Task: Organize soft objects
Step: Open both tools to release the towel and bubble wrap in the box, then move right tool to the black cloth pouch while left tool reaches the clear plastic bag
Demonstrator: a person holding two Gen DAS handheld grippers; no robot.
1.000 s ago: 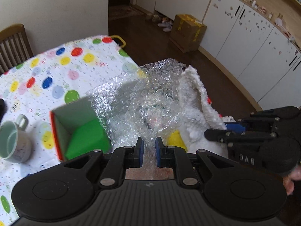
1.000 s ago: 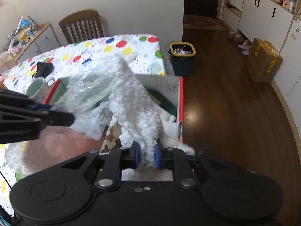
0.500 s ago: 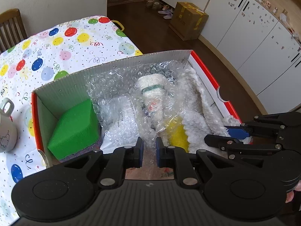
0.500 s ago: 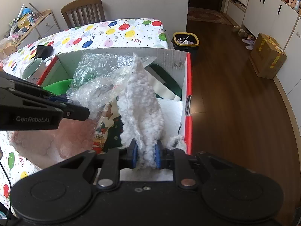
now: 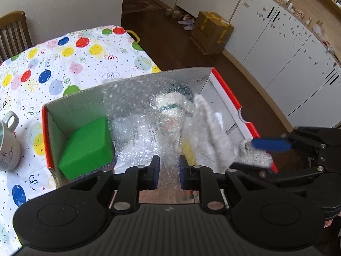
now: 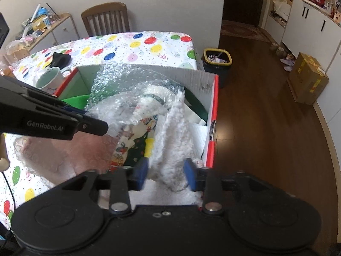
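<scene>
Two grippers over the red box (image 5: 232, 98), both w/ jaws spread. My left gripper (image 5: 167, 171) has bubble wrap (image 5: 136, 128) running between its pads, not pinched; can't tell if it touches. My right gripper (image 6: 166, 173) has the white fluffy cloth (image 6: 174, 140) standing loose between its fingers. Green sponge (image 5: 87, 147) sits inside, left of the left gripper. Mug (image 5: 8, 145) on worktop, outside box.
</scene>
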